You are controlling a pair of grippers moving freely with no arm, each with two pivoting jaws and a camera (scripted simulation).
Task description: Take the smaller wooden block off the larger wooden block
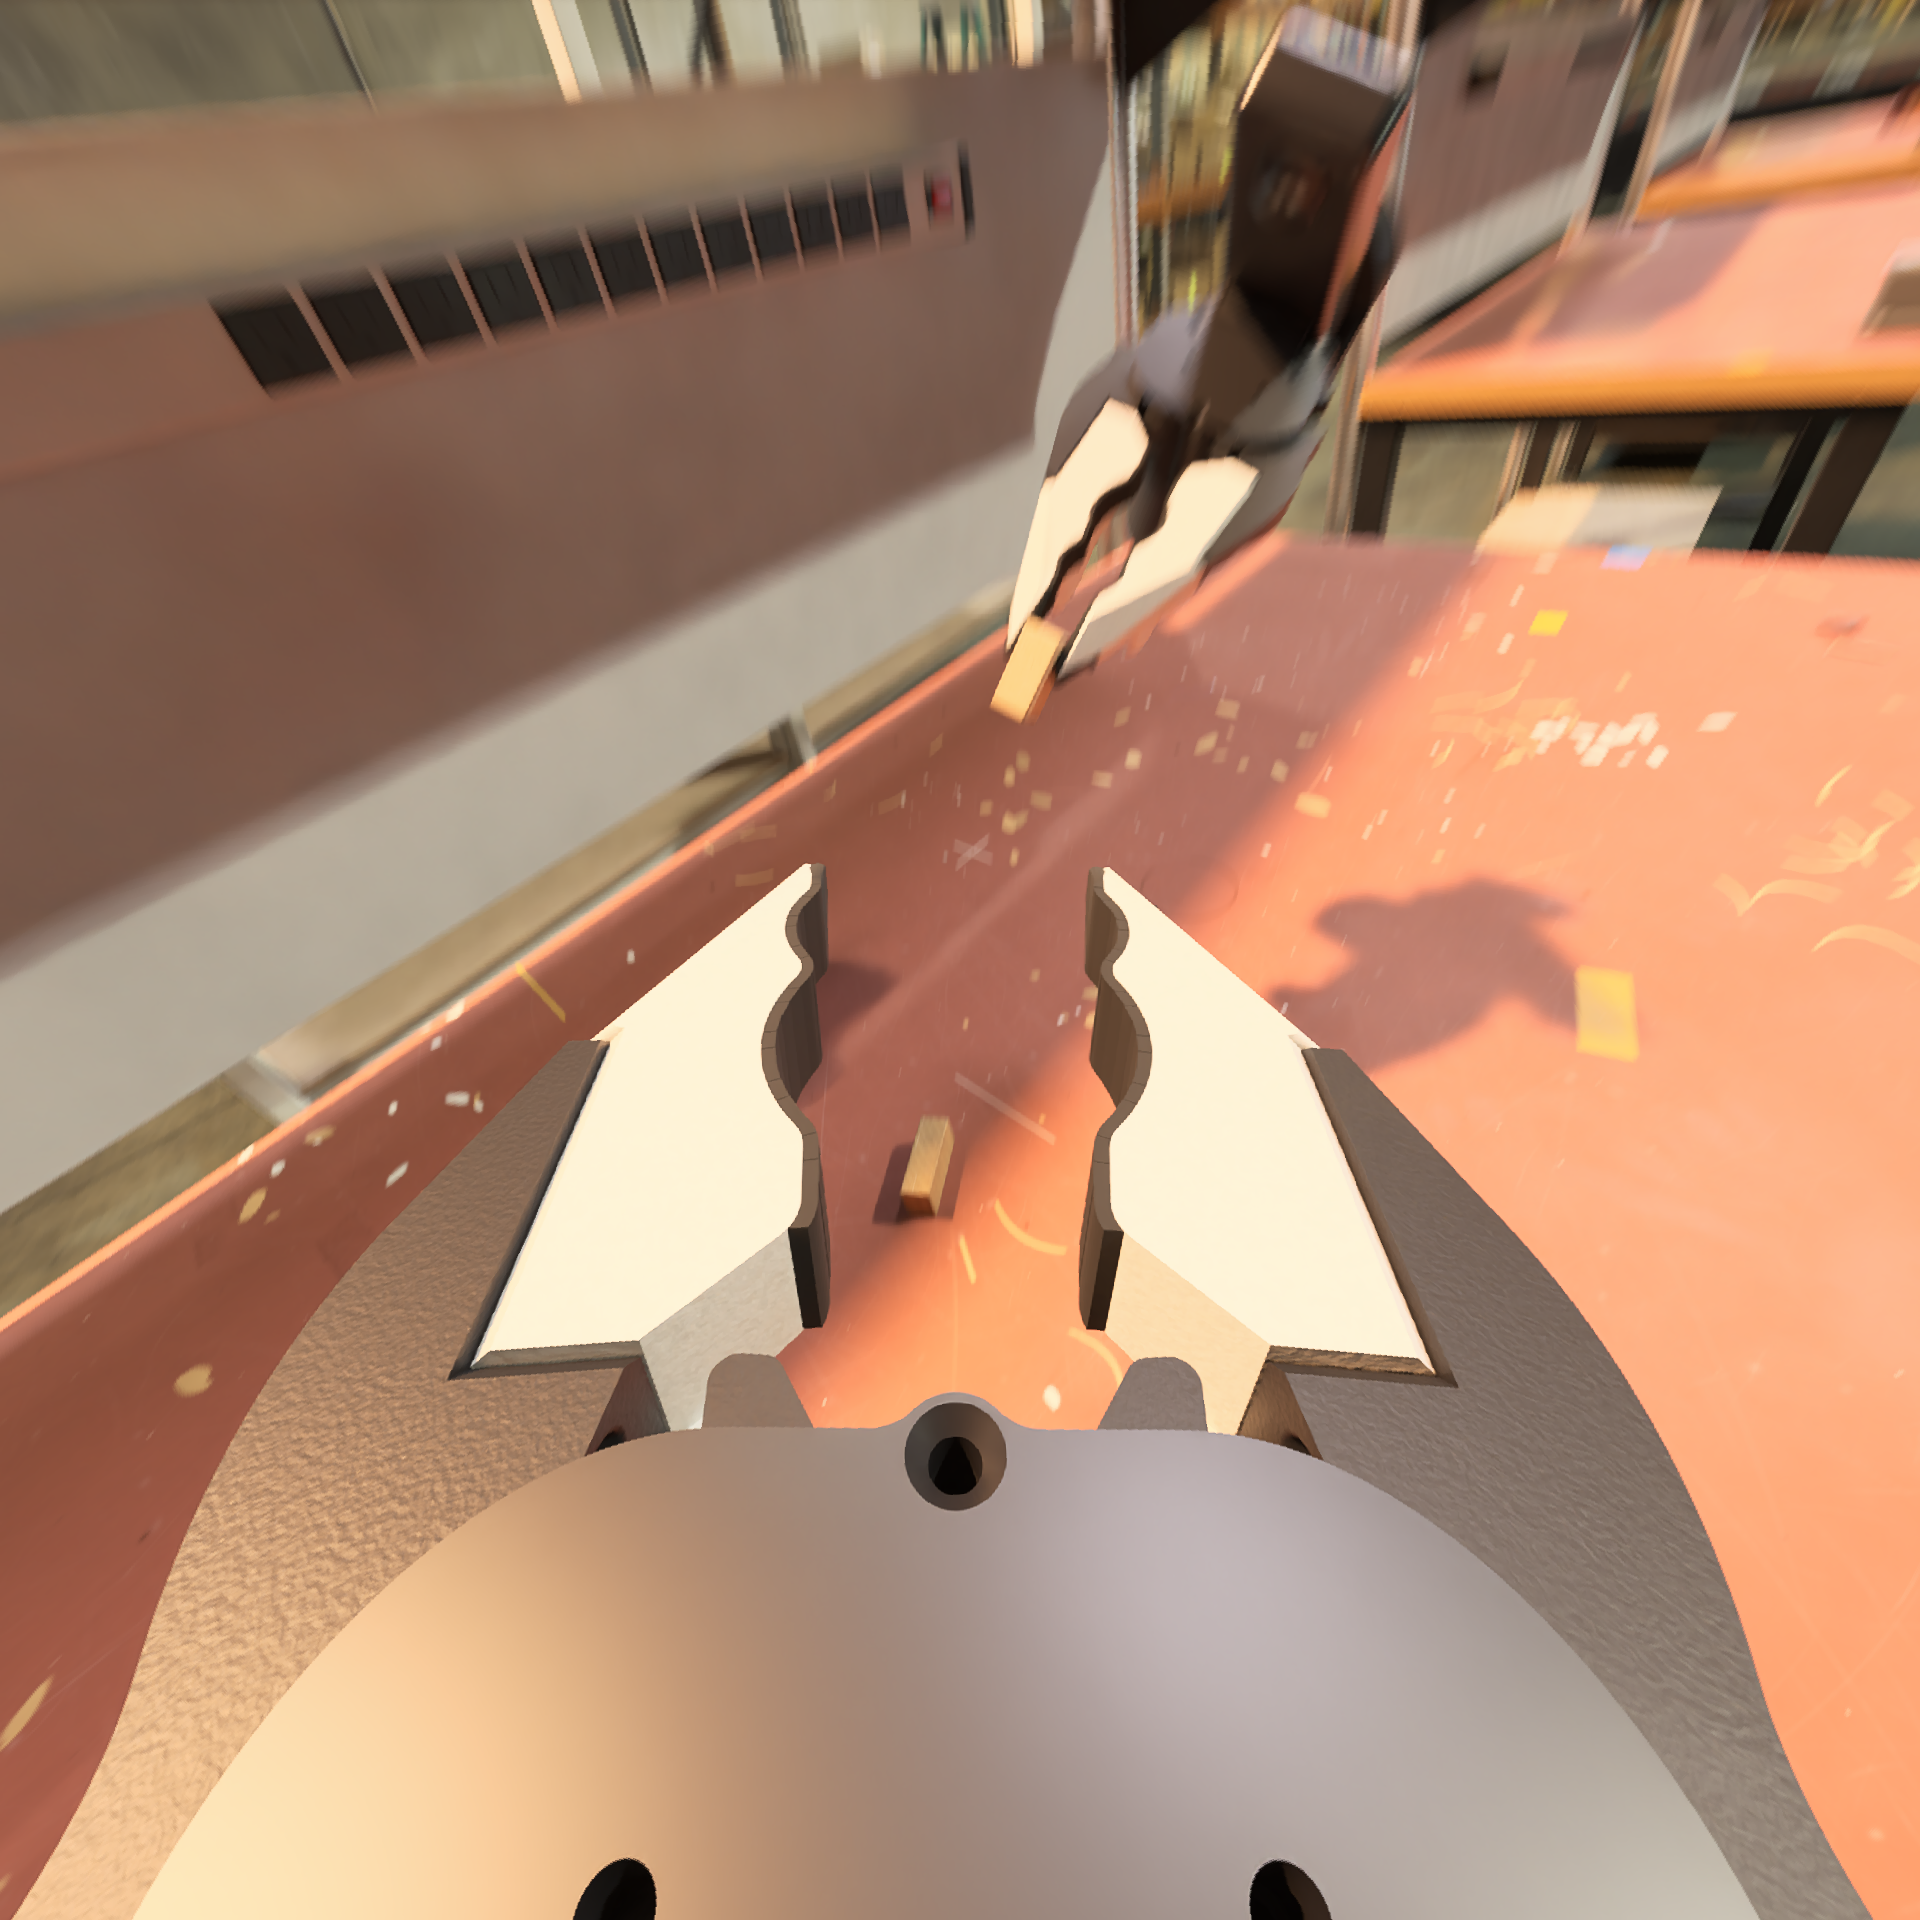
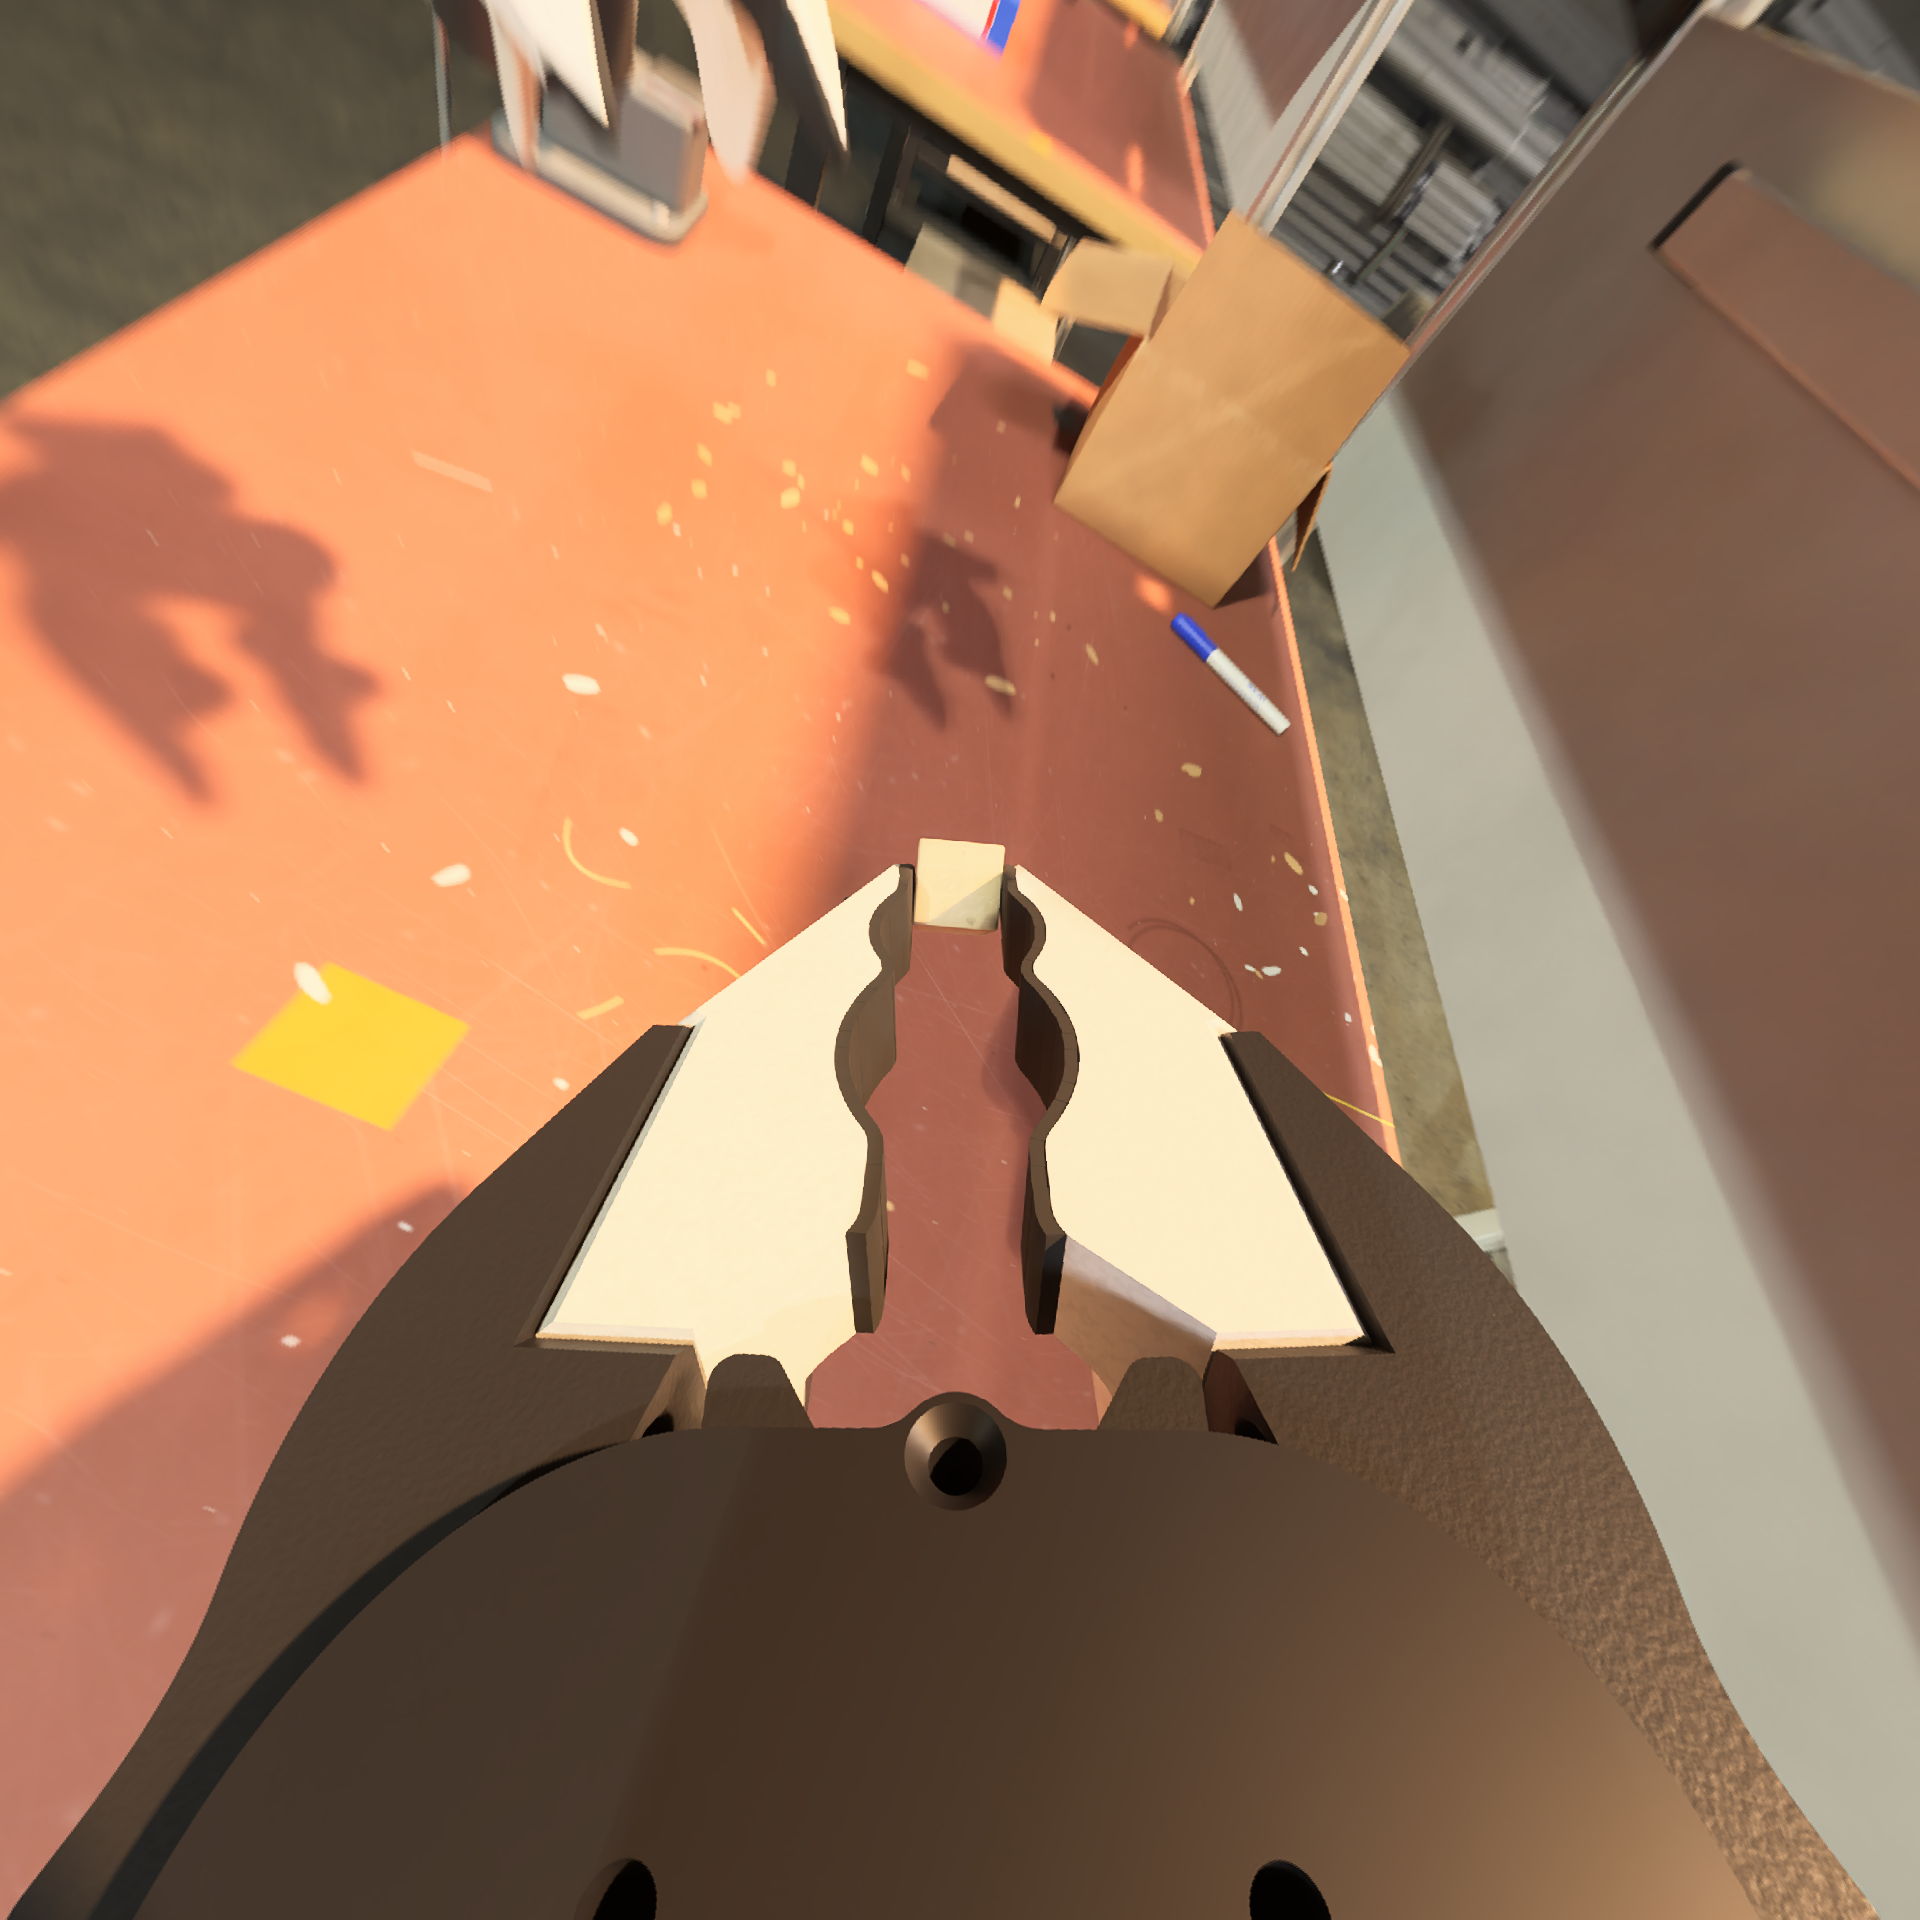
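Observation:
My right gripper point(image 2: 958, 896) is shut on a pale wooden block point(image 2: 960, 868) at its fingertips and holds it above the reddish table point(image 2: 520, 623). From the left wrist view, that gripper point(image 1: 1051, 649) hangs far ahead over the table's far left edge with the block point(image 1: 1027, 673) in its tips. A second wooden block point(image 1: 927, 1166) lies alone on the table, seen below and between my left gripper's fingers. My left gripper point(image 1: 958, 875) is open and empty above it. I cannot tell which block is the smaller.
A brown cardboard box point(image 2: 1226, 416) stands at the table's right edge, with a blue and white marker point(image 2: 1231, 675) beside it. Yellow paper squares point(image 2: 353, 1044) point(image 1: 1605, 1013) and wood shavings lie on the table. A grey object point(image 2: 623, 166) sits at the far corner.

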